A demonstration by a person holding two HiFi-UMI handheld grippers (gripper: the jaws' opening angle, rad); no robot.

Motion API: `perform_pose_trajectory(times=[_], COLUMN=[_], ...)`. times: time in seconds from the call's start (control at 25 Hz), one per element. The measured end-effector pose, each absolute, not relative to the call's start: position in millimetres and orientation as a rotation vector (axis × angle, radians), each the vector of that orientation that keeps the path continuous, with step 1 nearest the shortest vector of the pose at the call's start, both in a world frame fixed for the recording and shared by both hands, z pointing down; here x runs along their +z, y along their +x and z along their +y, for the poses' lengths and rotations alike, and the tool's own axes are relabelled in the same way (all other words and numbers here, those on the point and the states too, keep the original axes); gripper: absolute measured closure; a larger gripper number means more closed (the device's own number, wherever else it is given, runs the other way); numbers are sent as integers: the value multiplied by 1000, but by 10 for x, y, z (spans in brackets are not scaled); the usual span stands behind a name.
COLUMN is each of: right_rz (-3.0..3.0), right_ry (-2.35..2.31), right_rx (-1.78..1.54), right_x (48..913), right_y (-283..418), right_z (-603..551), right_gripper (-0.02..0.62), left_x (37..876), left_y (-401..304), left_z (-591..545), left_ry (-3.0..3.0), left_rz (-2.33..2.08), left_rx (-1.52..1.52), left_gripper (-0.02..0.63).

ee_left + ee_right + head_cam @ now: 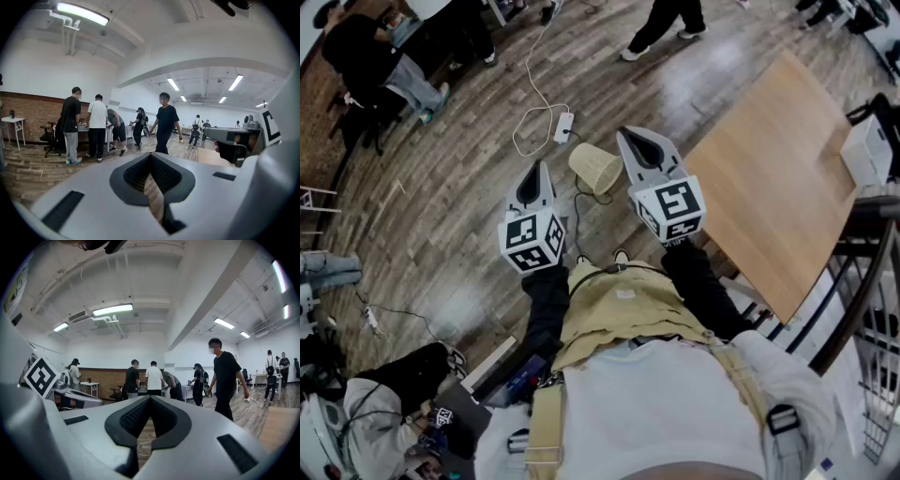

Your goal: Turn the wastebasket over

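Head view: the cream ribbed plastic wastebasket (595,167) appears to lie on its side on the brown plank floor (469,216), between the two raised grippers and beyond the person's shoes.

Left gripper view: the left gripper (150,157) has its jaws pressed together at the tips, with nothing pinched.

Right gripper view: the right gripper (149,399) likewise has its jaws together and empty. A loop of white cable (144,446) shows on the floor through the gap.

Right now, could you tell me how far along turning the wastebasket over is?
Nothing looks done yet: the wastebasket appears to lie on its side on the floor, untouched. In hand: nothing; the left tongs and right tongs are shut and empty, held clear of it. Left: reach, grip, turn it.
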State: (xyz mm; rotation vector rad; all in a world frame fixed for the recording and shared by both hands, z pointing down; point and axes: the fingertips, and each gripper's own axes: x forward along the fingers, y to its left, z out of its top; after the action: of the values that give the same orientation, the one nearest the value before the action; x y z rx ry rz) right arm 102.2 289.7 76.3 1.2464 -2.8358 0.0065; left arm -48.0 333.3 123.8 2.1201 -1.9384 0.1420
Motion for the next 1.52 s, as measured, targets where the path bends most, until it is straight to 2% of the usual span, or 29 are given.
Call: perform_pose_trajectory(times=[0.48, 0.88, 1.24, 1.52], right_rz=[-2846, -2829, -2717, -2665], right_ry=[1236, 1230, 1265, 1263], right_rx=[26, 174, 282, 340], right_x=[847, 1114, 1424, 1676], right_y=[1095, 1145, 1184, 787], right_z=[2766, 2611, 2120, 1378], right_gripper=[575, 574, 574, 574], left_x=[1312, 1453, 1724, 1991], left_y=[-415, -342, -323, -691], left_z=[3220, 3103, 2470, 1715], left_ry=[2105, 2093, 2103, 2080], left_rz=[-1945, -1907, -1771, -1714], left_rx=[150, 215, 240, 268], left_gripper=[604, 604, 604, 604])
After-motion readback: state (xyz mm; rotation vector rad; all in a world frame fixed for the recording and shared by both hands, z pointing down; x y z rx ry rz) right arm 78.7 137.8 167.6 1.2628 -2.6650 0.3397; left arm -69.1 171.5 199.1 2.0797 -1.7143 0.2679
